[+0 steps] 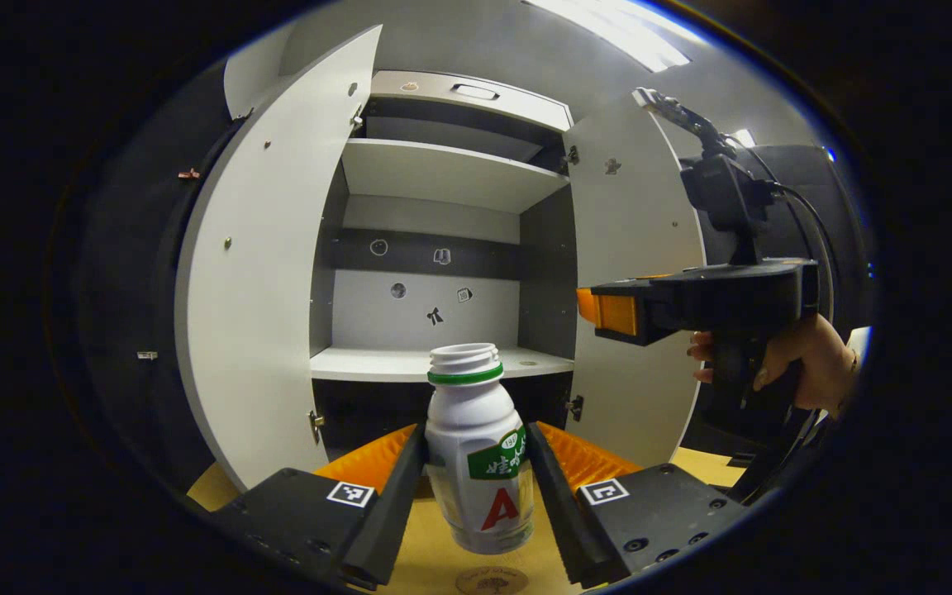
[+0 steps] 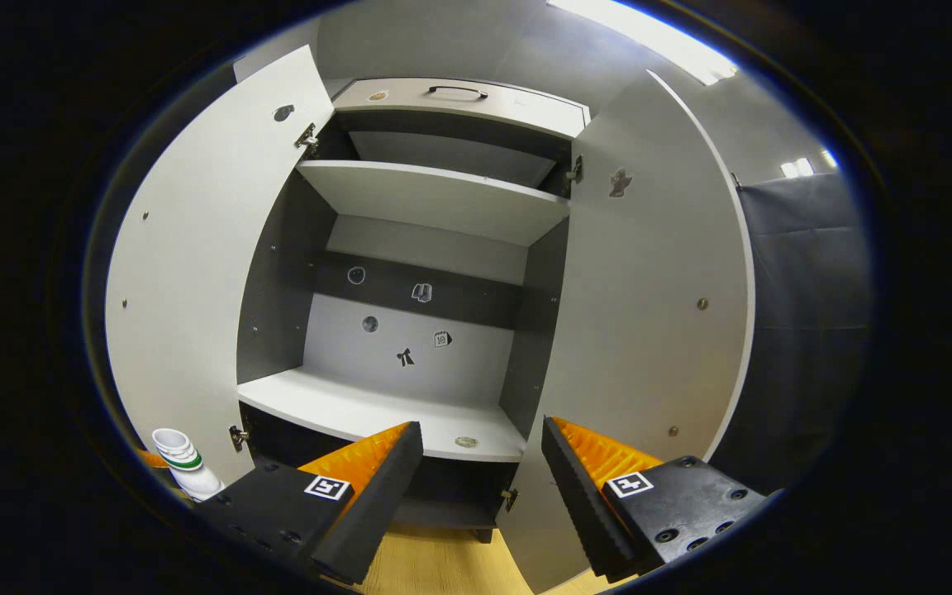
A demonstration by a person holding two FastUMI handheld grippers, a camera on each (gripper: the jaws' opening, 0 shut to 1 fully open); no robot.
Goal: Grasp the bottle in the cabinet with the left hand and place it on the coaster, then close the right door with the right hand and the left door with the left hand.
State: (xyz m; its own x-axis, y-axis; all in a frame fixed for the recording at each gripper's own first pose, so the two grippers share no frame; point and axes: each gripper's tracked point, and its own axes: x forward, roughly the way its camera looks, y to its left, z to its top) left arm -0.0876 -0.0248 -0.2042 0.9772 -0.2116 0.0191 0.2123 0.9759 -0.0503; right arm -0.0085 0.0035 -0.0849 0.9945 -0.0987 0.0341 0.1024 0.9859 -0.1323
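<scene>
Right, the cabinet takes the centre of the left gripper view, both doors swung wide: left door sweeping down the left of the frame, right door standing right of centre. Inside, pale shelves, an upper shelf and a lower shelf, with small stickers dotted on the back wall. Over in the right gripper view the same cabinet sits centre frame, left door and right door both open. At the right of the left gripper view, the right hand-held gripper reaches in toward the right door, a hand wrapped round its grip; in the right gripper view its fingers stand well apart at the bottom with nothing between them. Bottom centre of the left gripper view, the left hand-held gripper is clamped on the bottle, both fingers pressed to its sides; it's upright, white, uncapped, green band at the neck, lifted over the yellow table. Just below it at the bottom edge, the coaster peeks in. The bottle also shows at the lower left of the right gripper view
</scene>
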